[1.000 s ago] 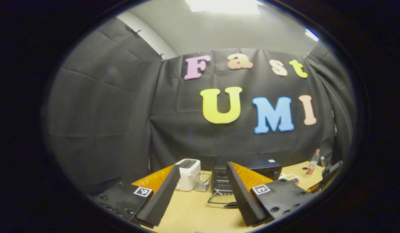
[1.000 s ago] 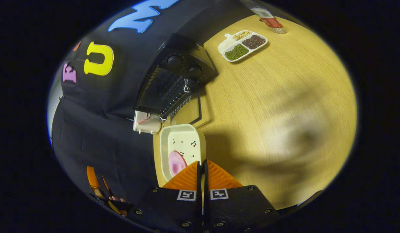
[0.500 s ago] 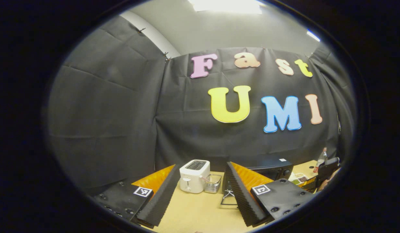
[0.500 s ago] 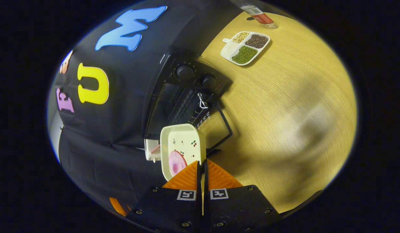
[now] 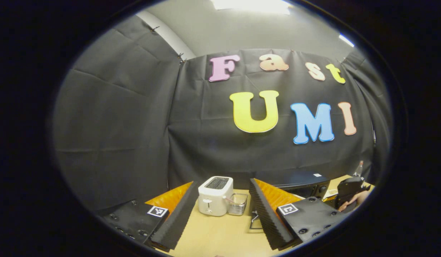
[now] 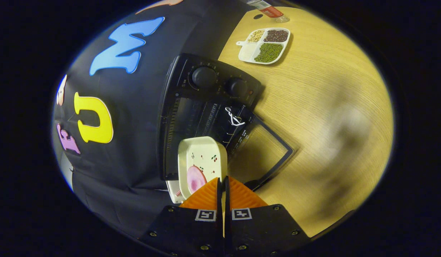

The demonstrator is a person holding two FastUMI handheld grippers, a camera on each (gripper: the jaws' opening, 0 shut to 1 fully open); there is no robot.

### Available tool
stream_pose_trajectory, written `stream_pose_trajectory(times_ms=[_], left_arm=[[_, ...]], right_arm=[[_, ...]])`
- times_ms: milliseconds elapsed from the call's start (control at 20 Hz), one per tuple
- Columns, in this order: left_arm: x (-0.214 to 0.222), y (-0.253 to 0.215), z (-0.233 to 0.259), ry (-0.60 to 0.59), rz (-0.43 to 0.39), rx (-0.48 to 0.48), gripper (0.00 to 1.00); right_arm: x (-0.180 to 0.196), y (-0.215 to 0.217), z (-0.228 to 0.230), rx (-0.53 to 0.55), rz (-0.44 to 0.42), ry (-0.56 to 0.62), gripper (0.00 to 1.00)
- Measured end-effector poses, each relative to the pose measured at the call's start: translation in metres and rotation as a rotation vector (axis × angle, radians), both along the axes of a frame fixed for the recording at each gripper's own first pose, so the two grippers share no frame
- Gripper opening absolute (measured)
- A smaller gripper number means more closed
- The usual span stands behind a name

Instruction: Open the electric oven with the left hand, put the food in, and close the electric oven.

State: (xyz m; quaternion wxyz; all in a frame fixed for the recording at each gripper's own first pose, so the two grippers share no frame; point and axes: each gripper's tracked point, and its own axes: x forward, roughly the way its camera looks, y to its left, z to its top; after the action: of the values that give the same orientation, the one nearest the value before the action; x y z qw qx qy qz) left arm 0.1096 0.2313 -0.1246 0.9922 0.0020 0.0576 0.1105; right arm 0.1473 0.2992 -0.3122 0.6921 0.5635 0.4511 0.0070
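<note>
Right gripper (image 6: 222, 182) is clamped tight, fingers nearly together, pinching the near rim of a cream dish (image 6: 202, 162) with little cherry prints; a pink slice of food (image 6: 195, 179) lies in the dish close to the fingers. The dish hangs in front of the black electric oven (image 6: 206, 103), whose glass door (image 6: 263, 151) is dropped flat onto the wooden table (image 6: 331, 107). The dish's far end overlaps the dark oven mouth, with the wire rack (image 6: 206, 119) showing beyond it. Two knobs (image 6: 204, 76) sit on the control panel, well off from the dish. Past the oven lies a divided tray (image 6: 265, 45) of beans and grains, and a bottle (image 6: 268, 9) stands at the table's far edge. Open tabletop stretches beyond the door.

Left gripper (image 5: 224, 210) stands wide apart, holding nothing, raised over the table (image 5: 220, 237) and aimed at the booth's wall. Between its fingers you see a white toaster (image 5: 215, 196) with a small wire basket (image 5: 238, 204) just beside it. Behind its right-hand finger peeks the oven (image 5: 306, 180), and off at the edge a hand (image 5: 352, 200) grips the other gripper's dark body (image 5: 347, 189).
</note>
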Motion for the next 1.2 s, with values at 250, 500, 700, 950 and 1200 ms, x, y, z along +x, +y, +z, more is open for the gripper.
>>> stream_pose_trajectory(times_ms=[250, 500, 700, 950, 1200], left_arm=[[0.004, 0.012, -0.010, 0.029, -0.003, 0.015, 1.00], [-0.004, 0.030, -0.015, 0.056, 0.033, 0.031, 0.96], [-0.013, 0.042, -0.020, 0.082, 0.058, 0.037, 1.00], [-0.018, 0.047, -0.023, 0.096, 0.077, 0.041, 1.00], [-0.019, 0.050, -0.018, 0.088, 0.079, 0.050, 1.00]], right_arm=[[0.033, 0.002, -0.014, -0.007, -0.139, 0.020, 0.02], [0.069, 0.003, -0.024, 0.014, -0.268, 0.020, 0.02], [0.086, 0.010, -0.032, 0.022, -0.366, 0.024, 0.02], [0.099, 0.018, -0.039, -0.002, -0.433, 0.031, 0.02], [0.105, 0.035, -0.036, 0.051, -0.437, 0.021, 0.05]])
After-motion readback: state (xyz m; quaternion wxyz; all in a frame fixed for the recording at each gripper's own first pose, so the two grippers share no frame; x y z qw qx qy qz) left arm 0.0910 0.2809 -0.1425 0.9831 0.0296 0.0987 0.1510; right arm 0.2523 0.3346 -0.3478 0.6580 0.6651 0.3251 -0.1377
